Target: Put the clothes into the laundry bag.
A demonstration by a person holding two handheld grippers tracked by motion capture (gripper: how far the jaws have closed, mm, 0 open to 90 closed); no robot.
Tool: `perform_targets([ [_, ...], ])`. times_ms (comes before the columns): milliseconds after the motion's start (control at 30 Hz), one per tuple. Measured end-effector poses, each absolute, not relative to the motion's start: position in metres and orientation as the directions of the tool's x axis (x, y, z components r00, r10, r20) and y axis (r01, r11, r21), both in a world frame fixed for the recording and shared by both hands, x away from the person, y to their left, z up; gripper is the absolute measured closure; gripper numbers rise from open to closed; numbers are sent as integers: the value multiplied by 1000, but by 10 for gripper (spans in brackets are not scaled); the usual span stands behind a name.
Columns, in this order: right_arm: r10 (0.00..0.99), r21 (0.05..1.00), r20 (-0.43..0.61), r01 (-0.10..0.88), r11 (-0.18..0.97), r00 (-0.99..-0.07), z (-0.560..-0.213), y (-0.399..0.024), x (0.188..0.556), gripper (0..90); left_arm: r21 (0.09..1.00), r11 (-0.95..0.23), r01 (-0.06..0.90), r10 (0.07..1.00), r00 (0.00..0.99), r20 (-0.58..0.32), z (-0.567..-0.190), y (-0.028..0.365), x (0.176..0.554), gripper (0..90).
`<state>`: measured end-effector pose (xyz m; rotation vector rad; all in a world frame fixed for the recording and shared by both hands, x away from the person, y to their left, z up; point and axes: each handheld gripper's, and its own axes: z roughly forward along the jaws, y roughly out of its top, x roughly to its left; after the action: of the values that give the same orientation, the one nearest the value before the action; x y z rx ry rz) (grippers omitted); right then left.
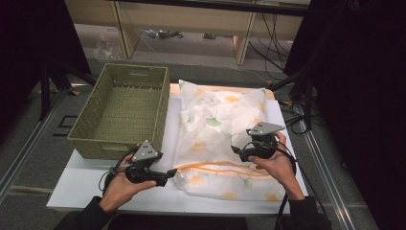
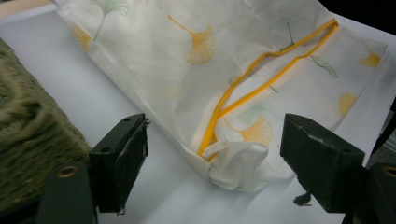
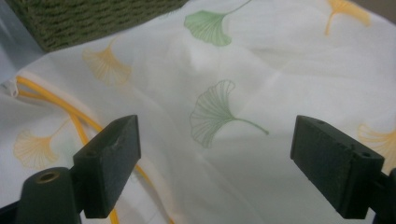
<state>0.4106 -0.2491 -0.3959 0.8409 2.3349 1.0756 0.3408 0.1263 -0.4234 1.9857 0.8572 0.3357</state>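
Both grippers wide, holding nothing: left gripper at pillowcase corner, right gripper above it; regrip next, probably.

From my seat I see a white tabletop on a grey carpeted floor. Beyond it stands pale wooden shelving with cables trailing beside it. Black drapes close both sides; light falls from overhead.
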Motion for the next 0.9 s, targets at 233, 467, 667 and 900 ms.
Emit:
perform_targets([
  [233, 719, 824, -144, 319, 467, -679, -389, -255, 398, 165, 843, -310, 440, 707, 699, -105, -423, 149, 337, 207],
  [467, 734, 845, -108, 327, 423, -671, -396, -263, 378, 164, 849, -301, 433, 717, 690, -98, -430, 159, 328, 199],
  [667, 735, 861, -81, 324, 392, -673, -404, -266, 359, 162, 851, -310, 424, 722, 688, -79, -433, 160, 322, 181],
  [900, 737, 865, -42, 345, 365, -674, -418, -273, 339, 162, 838, -333, 432, 723, 688, -67, -440, 159, 315, 167],
])
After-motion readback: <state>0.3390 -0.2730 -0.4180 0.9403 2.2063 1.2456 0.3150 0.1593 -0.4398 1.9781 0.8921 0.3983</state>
